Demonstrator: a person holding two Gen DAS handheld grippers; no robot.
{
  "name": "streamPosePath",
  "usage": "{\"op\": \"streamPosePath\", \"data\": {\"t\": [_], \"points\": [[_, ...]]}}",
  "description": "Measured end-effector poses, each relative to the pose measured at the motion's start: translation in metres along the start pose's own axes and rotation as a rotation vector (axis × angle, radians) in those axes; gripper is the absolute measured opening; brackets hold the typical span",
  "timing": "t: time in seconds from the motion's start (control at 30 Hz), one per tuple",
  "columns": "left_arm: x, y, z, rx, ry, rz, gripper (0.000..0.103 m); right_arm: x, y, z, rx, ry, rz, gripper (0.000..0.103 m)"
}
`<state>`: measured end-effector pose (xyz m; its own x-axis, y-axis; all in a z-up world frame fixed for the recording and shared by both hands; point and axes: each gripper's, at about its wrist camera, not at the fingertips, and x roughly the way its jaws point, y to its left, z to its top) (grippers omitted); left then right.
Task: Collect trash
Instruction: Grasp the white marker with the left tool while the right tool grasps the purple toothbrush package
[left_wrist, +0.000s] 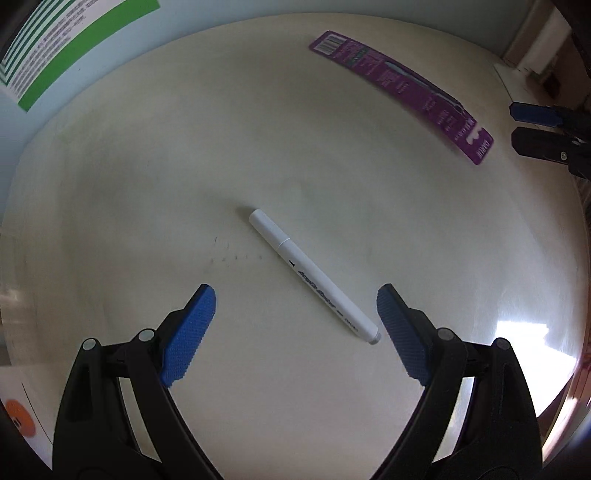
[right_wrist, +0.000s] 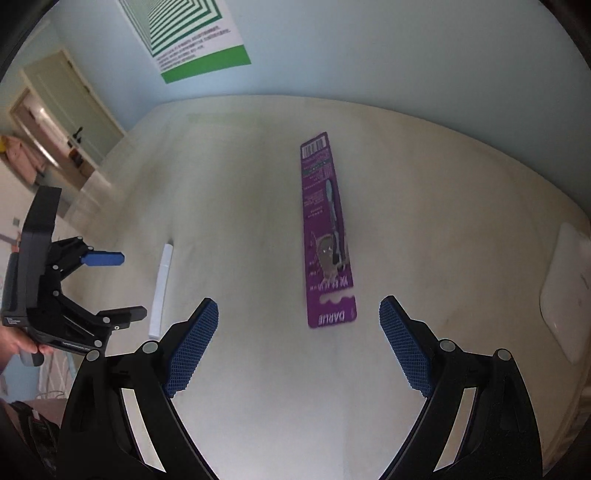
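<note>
Hovering over counter (left_wrist: 147, 184): left tool (left_wrist: 295, 317), spread wide, empty, straddling white marker (left_wrist: 314, 277) for pickup; right tool (right_wrist: 298, 332), likewise wide and empty, lined up near purple toothbrush card (right_wrist: 327, 229), farther right.

Both tongs are black plastic frames with silver rivets; left tongs (left_wrist: 295, 314) and right tongs (right_wrist: 298, 325) have dimpled blue pads.
</note>
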<state>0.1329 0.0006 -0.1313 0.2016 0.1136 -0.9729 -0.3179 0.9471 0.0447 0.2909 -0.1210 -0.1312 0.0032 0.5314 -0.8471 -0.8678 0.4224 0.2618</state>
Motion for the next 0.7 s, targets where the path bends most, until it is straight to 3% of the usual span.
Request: {"op": "streamPosePath", "data": {"t": [0.23, 0.33, 0.53, 0.6, 0.67, 0.7], "points": [[0.02, -0.002, 0.011, -0.154, 0.042, 0.024, 0.087, 0.046, -0.015, 0.038, -0.112, 0.064, 0.056, 0.088], [0.028, -0.004, 0.014, -0.19, 0.042, 0.05, 0.087, 0.065, -0.016, 0.05, -0.154, 0.099, 0.032, 0.074], [0.035, 0.001, 0.015, -0.259, 0.028, 0.059, 0.082, 0.084, -0.013, 0.062, -0.21, 0.098, -0.013, 0.067], [0.035, 0.002, 0.016, -0.26, 0.02, 0.058, 0.078, 0.086, -0.011, 0.065, -0.219, 0.086, -0.022, 0.058], [0.033, 0.006, 0.014, -0.279, 0.017, 0.022, 0.069, 0.088, -0.008, 0.067, -0.237, 0.081, -0.042, 0.031], [0.032, 0.008, 0.015, -0.286, 0.01, 0.024, 0.062, 0.089, -0.007, 0.068, -0.236, 0.082, -0.039, 0.029]]}}
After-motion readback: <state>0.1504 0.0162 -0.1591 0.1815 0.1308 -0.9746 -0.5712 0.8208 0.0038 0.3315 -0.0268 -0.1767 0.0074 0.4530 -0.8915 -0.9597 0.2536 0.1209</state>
